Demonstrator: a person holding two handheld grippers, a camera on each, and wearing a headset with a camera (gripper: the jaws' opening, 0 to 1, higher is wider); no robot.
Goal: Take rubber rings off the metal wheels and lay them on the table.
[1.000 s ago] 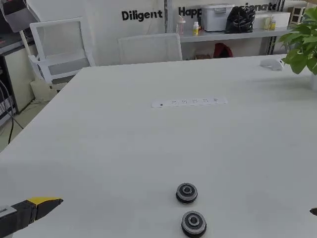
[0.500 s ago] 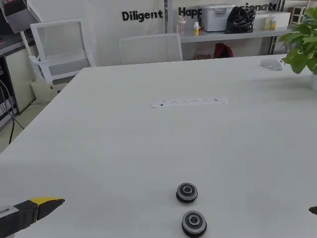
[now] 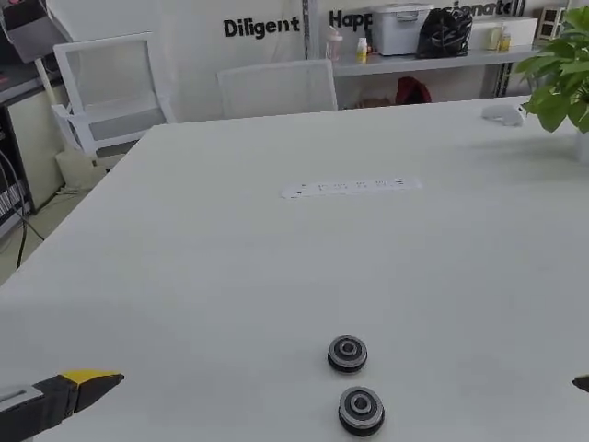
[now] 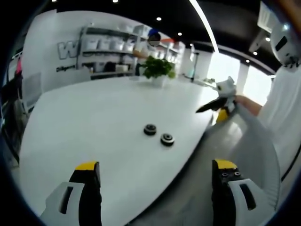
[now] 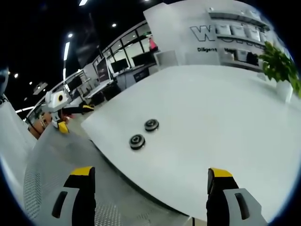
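yellow-tipped left gripper [image 4: 155,165] and right gripper [image 5: 149,171] gape wide, empty.

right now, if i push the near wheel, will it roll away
Probably not: the near wheel lies flat, hub up, so it should slide or stay put. The metal hub suggests it is heavy for its size. Its dark ring may grip the table.

matt white table [image 3: 276,267], metal wheels [image 3: 347,354] (rubber-rimmed)

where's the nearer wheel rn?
Head view: the nearer wheel lies flat on the white table by its front edge, slightly right of centre, just in front of the other wheel, not touching.
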